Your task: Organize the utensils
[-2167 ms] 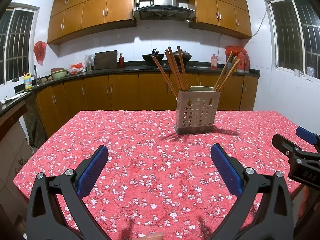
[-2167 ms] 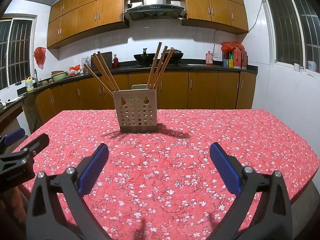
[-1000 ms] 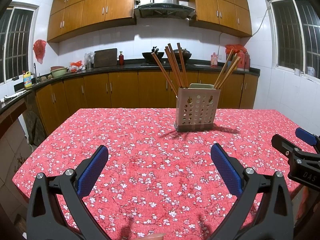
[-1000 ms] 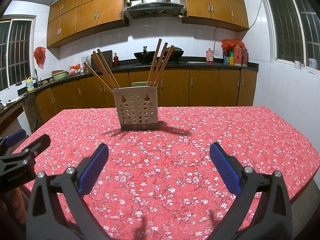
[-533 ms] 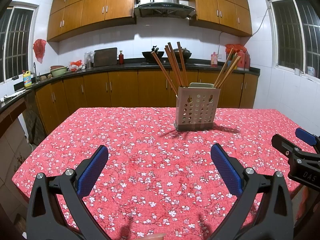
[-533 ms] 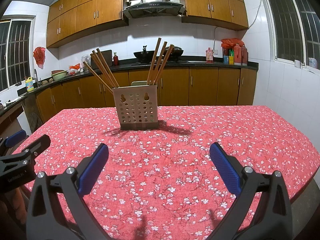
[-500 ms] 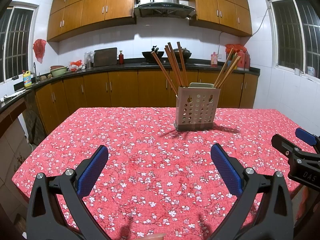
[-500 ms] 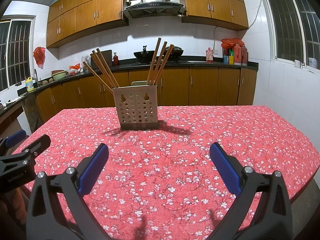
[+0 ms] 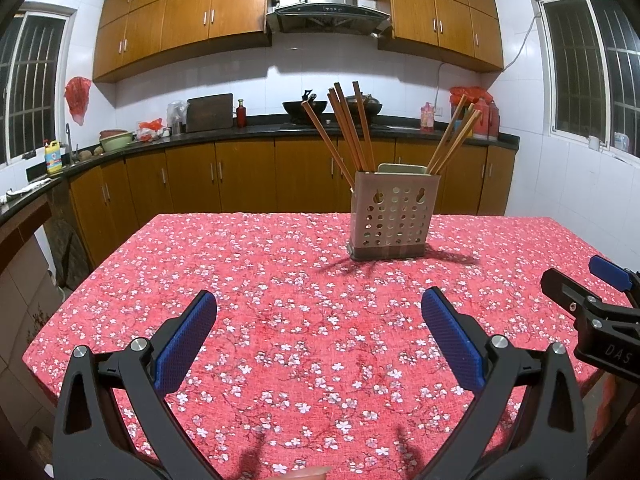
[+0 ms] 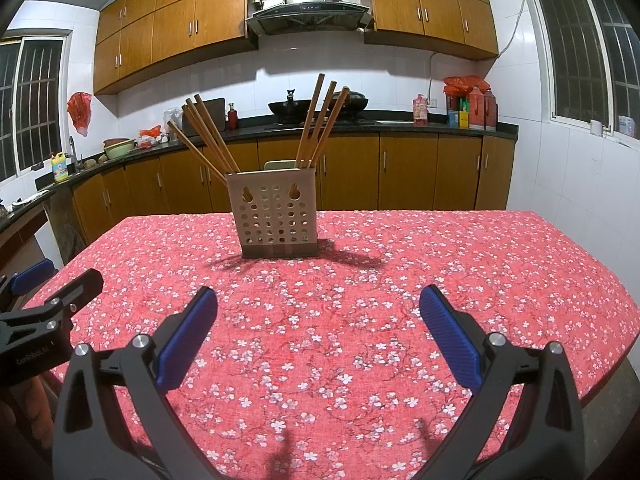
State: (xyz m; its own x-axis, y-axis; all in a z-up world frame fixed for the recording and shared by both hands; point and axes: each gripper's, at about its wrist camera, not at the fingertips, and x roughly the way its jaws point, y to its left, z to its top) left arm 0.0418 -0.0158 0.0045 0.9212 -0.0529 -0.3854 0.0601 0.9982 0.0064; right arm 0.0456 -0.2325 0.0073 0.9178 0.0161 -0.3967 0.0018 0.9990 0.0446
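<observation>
A beige perforated utensil holder [image 9: 390,220] stands upright on the red floral tablecloth [image 9: 280,280], far from both grippers; it also shows in the right wrist view [image 10: 278,220]. Several wooden chopsticks [image 9: 348,128] lean out of its left side, and a few more chopsticks [image 9: 452,140] out of its right side. My left gripper [image 9: 320,332] is open and empty above the near part of the table. My right gripper [image 10: 318,328] is open and empty too. Each gripper shows at the edge of the other's view.
The table [image 10: 520,280] ends at its right edge and its left edge [image 9: 80,300]. Behind it run wooden kitchen cabinets [image 9: 240,176] with a dark countertop carrying a wok [image 9: 300,106], bottles and bowls.
Both grippers have risen or tilted slightly, so the holder sits a little lower and farther in view. Both stay open and empty.
</observation>
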